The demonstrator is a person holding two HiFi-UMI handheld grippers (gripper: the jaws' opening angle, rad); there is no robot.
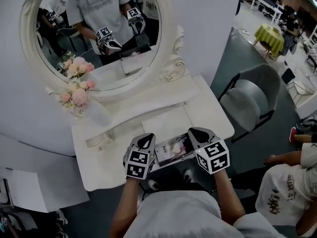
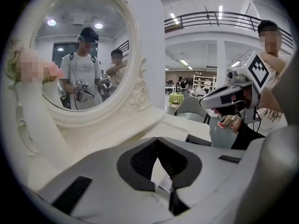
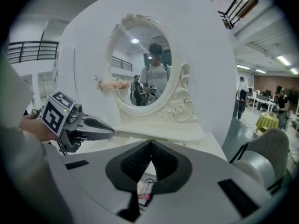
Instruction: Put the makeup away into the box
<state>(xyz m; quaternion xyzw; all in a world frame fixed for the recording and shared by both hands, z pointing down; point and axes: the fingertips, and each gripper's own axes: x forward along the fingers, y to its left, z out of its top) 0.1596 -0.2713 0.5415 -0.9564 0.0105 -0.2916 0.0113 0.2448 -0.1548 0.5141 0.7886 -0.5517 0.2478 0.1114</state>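
Note:
A shallow box (image 1: 173,150) with several small makeup items in it lies at the front edge of the white dressing table (image 1: 99,167). My left gripper (image 1: 145,141) hovers just left of the box, my right gripper (image 1: 197,133) just right of it. In the left gripper view the left jaws (image 2: 158,142) meet at their tips with nothing between them. The right jaws (image 3: 150,144) are shut too and hold nothing. Below them a bit of the makeup (image 3: 145,185) shows. Each gripper appears in the other's view: the right gripper (image 2: 211,99), the left gripper (image 3: 100,129).
An oval white mirror (image 1: 29,43) stands at the table's back, with pink flowers (image 1: 75,92) at its left foot. A grey chair (image 1: 250,102) stands right of the table. A person (image 1: 290,187) sits on the floor at the far right.

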